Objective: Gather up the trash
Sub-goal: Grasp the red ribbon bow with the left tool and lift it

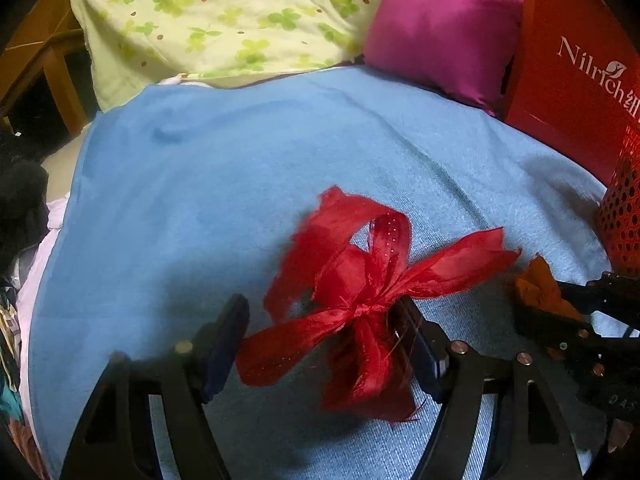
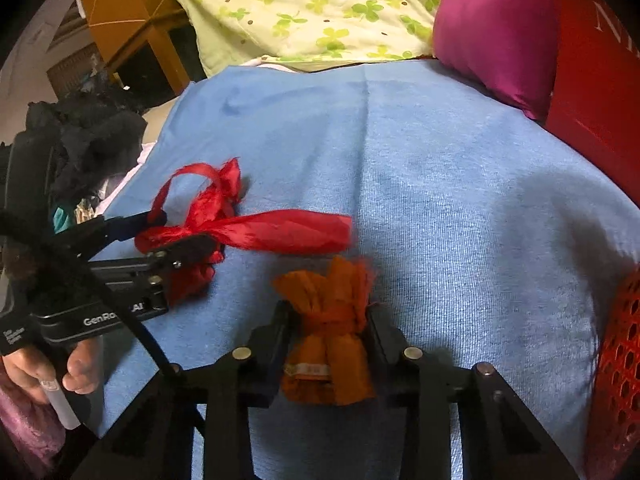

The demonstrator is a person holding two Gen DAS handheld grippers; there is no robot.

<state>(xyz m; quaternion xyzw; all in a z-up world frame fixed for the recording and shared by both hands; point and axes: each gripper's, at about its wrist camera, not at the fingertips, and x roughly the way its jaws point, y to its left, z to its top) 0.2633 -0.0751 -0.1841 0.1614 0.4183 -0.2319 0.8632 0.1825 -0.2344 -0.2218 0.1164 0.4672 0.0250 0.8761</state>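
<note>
Trash here is light, soft and crushable: a frayed red ribbon bow (image 1: pixel 360 280) sits between the left gripper's (image 1: pixel 324 344) spread fingers (best pinched at its knot), while an orange crumpled wrapper (image 2: pixel 328 332) is pinched by the right gripper (image 2: pixel 328 328).

1. Red ribbon bow (image 1: pixel 360 280): crumpled, frayed loops and tails splayed out, one tail stretched toward the orange bundle.
2. Orange fabric bundle (image 2: pixel 332 332): tied around its middle, upright, frayed top, just beside the bow.
</note>
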